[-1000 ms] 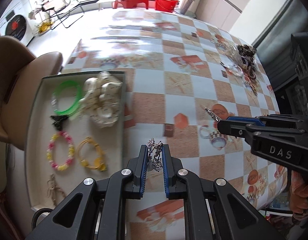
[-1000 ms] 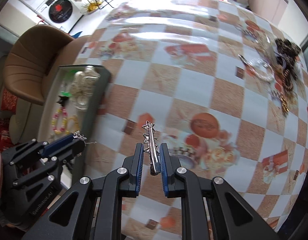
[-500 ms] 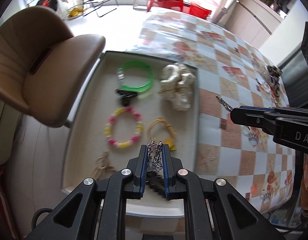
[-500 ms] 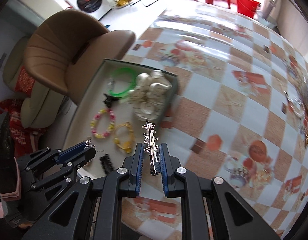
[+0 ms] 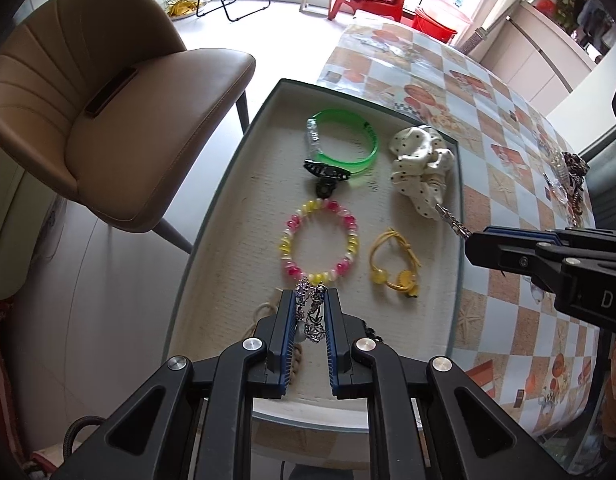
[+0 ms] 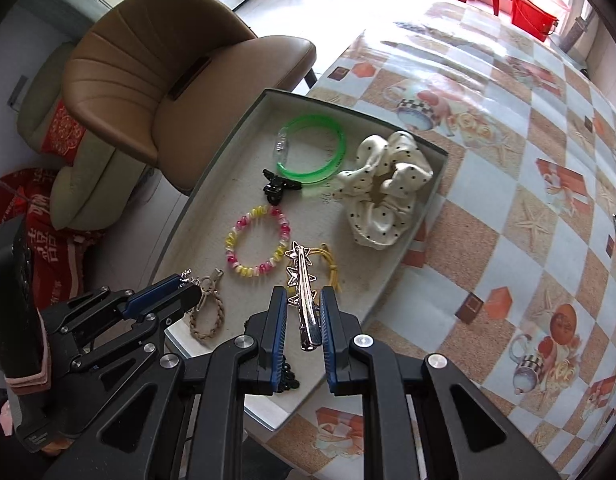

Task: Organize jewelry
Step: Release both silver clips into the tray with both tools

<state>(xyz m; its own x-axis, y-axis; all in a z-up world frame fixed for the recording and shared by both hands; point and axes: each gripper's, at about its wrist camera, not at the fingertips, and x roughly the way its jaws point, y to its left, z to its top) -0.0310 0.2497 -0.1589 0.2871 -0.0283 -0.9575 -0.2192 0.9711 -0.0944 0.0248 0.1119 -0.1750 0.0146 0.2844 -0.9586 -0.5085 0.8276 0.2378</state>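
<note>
Two grippers are hovering over a half-filled tray (image 5: 212,216): left gripper (image 5: 310,312) pinching a silver chain (image 5: 311,316), right gripper (image 6: 304,312) clamping a star hairclip (image 6: 302,280); more jewelry (image 5: 567,176) is waiting on the table.

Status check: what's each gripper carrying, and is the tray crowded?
Left gripper shut on silver chain piece. Right gripper shut on star hair clip. Both over tray; beaded bracelet and yellow tie below.

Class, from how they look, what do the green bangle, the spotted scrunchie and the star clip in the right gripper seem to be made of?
Green bangle: likely translucent plastic, glossy, light passing through.
Spotted scrunchie: soft cream fabric, gathered folds, slight satin sheen.
Star clip: probably polished metal, mirror-like silver, held in the right gripper.
</note>
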